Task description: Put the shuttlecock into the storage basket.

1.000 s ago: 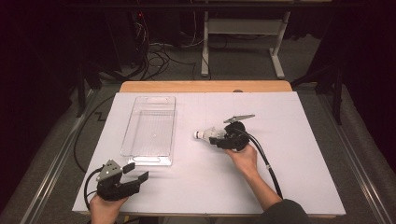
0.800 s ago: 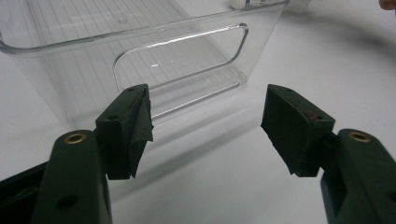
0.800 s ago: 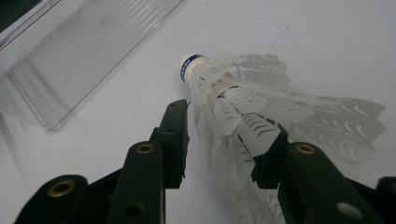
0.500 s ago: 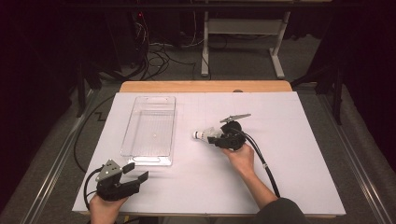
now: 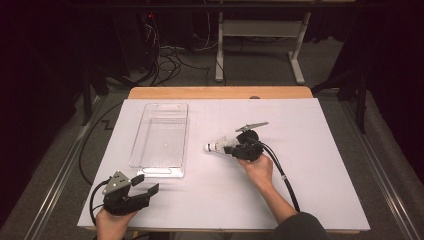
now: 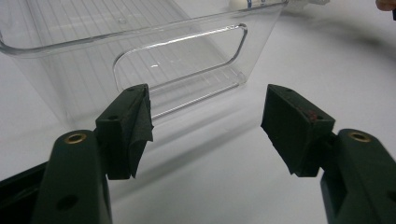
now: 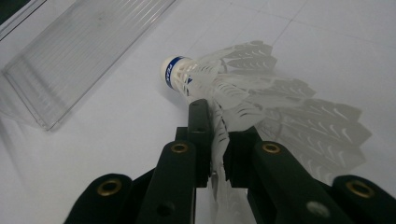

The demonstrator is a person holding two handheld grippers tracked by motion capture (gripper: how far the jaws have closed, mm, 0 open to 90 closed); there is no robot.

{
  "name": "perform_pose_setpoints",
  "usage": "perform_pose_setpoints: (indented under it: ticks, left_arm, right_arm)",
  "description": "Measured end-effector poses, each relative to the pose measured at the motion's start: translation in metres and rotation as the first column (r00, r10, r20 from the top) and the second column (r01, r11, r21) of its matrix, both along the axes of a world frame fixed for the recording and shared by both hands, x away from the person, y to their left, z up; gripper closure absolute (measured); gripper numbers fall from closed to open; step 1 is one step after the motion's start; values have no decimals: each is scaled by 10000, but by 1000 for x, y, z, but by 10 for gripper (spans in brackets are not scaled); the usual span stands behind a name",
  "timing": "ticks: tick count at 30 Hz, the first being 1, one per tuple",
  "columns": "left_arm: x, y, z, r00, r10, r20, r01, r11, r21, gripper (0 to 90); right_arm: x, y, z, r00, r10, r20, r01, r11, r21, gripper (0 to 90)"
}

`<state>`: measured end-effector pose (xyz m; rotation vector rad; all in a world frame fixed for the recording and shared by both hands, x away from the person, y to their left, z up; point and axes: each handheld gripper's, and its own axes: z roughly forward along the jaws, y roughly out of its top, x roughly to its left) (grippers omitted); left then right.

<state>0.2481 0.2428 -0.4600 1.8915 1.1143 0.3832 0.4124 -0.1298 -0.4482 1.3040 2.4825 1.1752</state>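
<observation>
Tool-in-hand at about 7 o'clock on the white surface, the left tool rests with its black jaws spread wide and nothing between them; the left gripper view shows their rubbery, slightly frayed pads aimed at the near end wall of a clear plastic bin. That bin, a long rectangle with ribbed walls and floor, rounded corners and a slot handle cut into each short end, lies at about 10 o'clock from the surface's centre, just beyond the left tool but apart from it. To its right, close to the centre of the surface, lies the shuttlecock, its white cork nose pointing toward 9 o'clock at the bin, well short of its wall. The right tool, whose jaws have just been closing, is now clamped on the shuttlecock's translucent white feather skirt; in the right gripper view the feathers fan out past the pads, finely notched, and a blue band rings the cork. White lettering on that band is too small to read for certain.
</observation>
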Motion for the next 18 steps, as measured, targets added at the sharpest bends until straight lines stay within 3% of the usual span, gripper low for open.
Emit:
perform_pose_setpoints:
  ticks: [18]
  left_arm:
    - [0, 0, 0, 10000, 7, 6, -7, 10000, 2, 338]
  right_arm:
    - [-5, -4, 4, 9997, 38, 242, -36, 10000, -81, 879]
